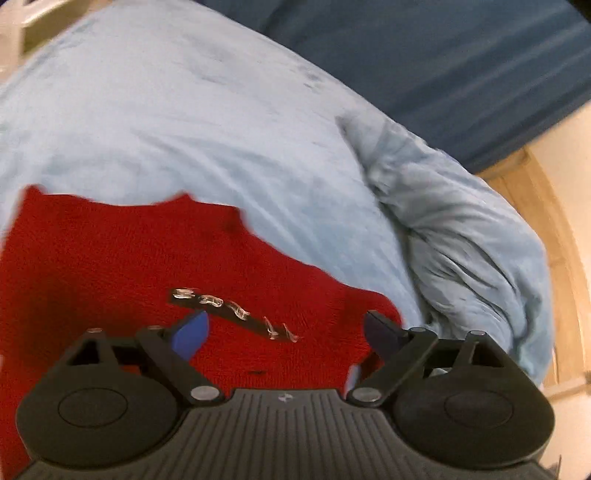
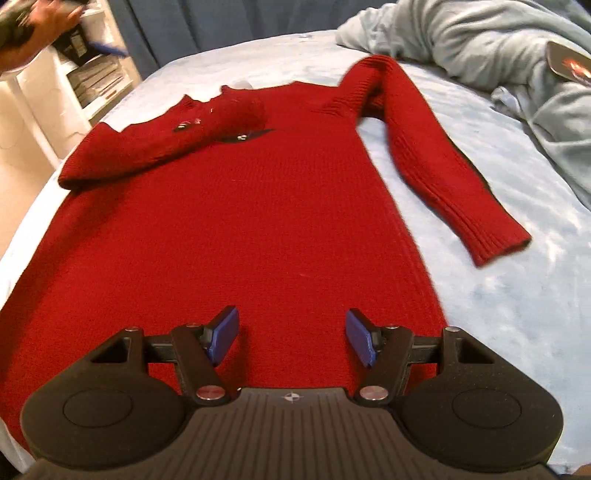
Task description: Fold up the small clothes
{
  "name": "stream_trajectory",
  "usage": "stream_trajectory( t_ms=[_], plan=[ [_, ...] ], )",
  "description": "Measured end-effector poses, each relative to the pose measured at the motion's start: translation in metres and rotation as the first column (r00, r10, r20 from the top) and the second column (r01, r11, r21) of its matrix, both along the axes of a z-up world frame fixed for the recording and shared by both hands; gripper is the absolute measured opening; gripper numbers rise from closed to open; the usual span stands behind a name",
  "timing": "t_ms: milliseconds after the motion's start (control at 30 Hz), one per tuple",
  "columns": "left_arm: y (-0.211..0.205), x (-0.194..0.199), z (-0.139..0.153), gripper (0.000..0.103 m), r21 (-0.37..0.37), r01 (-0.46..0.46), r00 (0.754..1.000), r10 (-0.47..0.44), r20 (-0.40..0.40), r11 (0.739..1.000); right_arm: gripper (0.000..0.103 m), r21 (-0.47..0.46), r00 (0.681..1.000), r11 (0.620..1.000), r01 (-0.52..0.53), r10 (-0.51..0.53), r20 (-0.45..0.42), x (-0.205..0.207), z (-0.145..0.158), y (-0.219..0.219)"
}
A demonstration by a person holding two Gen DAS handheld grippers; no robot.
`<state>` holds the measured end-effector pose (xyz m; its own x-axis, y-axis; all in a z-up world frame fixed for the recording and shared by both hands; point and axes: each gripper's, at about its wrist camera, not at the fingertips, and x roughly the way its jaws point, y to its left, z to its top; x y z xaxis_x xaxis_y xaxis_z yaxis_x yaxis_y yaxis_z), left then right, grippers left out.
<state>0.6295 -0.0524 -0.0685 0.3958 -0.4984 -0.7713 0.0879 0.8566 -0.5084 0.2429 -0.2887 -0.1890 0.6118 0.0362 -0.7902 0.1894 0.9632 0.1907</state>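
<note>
Left gripper (image 1: 284,332): jaws spread wide with nothing between the blue pads; it hangs over the red knitted sweater (image 1: 129,266) without touching it. In the right wrist view it shows only as a blur at the top left corner, with the person's hand (image 2: 40,22) around it.
Right gripper (image 2: 291,334): jaws parted to a middling width, empty; the pads stand above the lower body of the sweater, and whether they brush the knit cannot be told.
Red knitted sweater (image 2: 236,236): spread flat on the pale blue plush blanket (image 2: 498,302), hem toward the right gripper, neck at the far end.
Left sleeve (image 2: 162,144): folded across the chest, its cuff at the sweater's left edge.
Right sleeve (image 2: 436,166): not folded, lying out on the blanket beside the body, cuff pointing toward the camera.
Dark label (image 1: 236,314): a strip with pale lettering on the knit, just ahead of the left gripper's pads.
Rumpled grey-blue bedding (image 2: 480,40): heaped at the far right, near the unfolded sleeve's shoulder.
White shelf unit (image 2: 92,74): beside the bed at the far left.
Dark blue curtain (image 1: 443,55): behind the bed.
</note>
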Motion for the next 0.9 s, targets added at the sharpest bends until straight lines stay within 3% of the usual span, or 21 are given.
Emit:
stream_trajectory(
  t_ms=[200,333,467,533,733,800,833,867,900],
  plan=[
    [0.101,-0.023,-0.016,0.094,0.168,-0.19,0.981,0.183,0.057,0.967,0.066,0.027,1.0,0.999,0.022,-0.022,-0.003,0.008,-0.007,-0.006],
    [0.149,-0.043,-0.045,0.094,0.245,-0.261,0.965,0.26,0.039,0.934,0.066,0.133,0.998,0.99,0.039,-0.044,0.042,0.036,0.005,-0.011],
    [0.181,-0.053,-0.079,0.094,0.316,-0.294,0.953,0.303,0.023,0.902,0.07,0.201,0.99,0.979,0.014,-0.042,0.132,0.105,0.024,-0.015],
    [0.189,-0.054,-0.092,0.094,0.326,-0.282,0.955,0.296,0.005,0.903,0.073,0.179,0.987,0.984,0.011,-0.039,0.154,0.154,0.026,-0.016],
    [0.168,-0.028,-0.124,0.094,0.338,-0.226,0.968,0.251,-0.03,0.914,0.072,0.077,0.997,0.995,0.069,-0.072,0.033,0.286,-0.009,-0.015],
    [0.162,-0.018,-0.133,0.094,0.352,-0.224,0.967,0.253,-0.04,0.909,0.061,0.108,0.996,0.991,0.084,-0.083,-0.016,0.311,-0.025,-0.011],
    [0.16,-0.015,-0.135,0.094,0.353,-0.222,0.967,0.252,-0.042,0.909,0.032,0.131,0.997,0.989,0.074,-0.07,-0.038,0.32,-0.03,-0.007],
    [0.157,-0.011,-0.136,0.094,0.352,-0.222,0.967,0.252,-0.041,0.91,0.006,0.098,0.997,0.993,0.068,-0.066,-0.032,0.324,-0.028,0.001],
    [0.156,-0.009,-0.136,0.094,0.348,-0.222,0.968,0.248,-0.033,0.911,0.003,0.055,0.999,0.998,0.04,-0.04,-0.001,0.325,-0.019,0.009]
  ],
)
